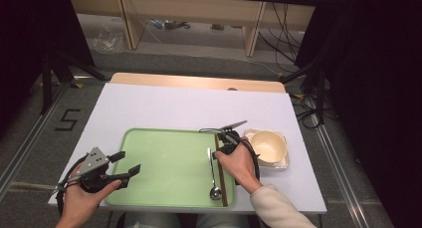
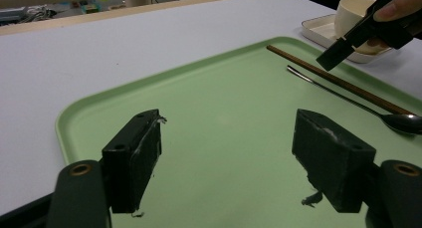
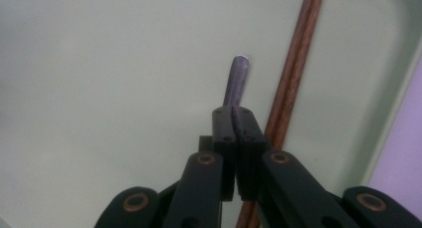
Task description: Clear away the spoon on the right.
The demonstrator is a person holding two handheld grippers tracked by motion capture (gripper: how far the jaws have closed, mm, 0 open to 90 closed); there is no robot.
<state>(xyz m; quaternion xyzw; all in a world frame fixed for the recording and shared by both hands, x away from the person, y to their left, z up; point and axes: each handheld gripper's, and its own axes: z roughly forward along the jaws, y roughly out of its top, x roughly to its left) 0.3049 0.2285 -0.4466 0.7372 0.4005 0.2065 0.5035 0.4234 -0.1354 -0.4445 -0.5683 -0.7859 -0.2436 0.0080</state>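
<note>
Spoon [image 1: 213, 172]: lies on green tray [image 1: 164, 168], near its right edge, bowl end toward the desk's near edge.
Right tongs [image 3: 234, 113]: jaws closed on the spoon's handle tip, which pokes out past them.
Chopsticks [image 1: 221, 173]: just right of spoon, parallel.
Left tongs [image 1: 127, 164]: open, nothing between them, over tray's left side.
Cup [image 1: 269, 145]: on small dish, desk's right side.

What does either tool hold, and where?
Right tool is shut on the spoon near its handle end; left tool is open, holding nothing.
</note>
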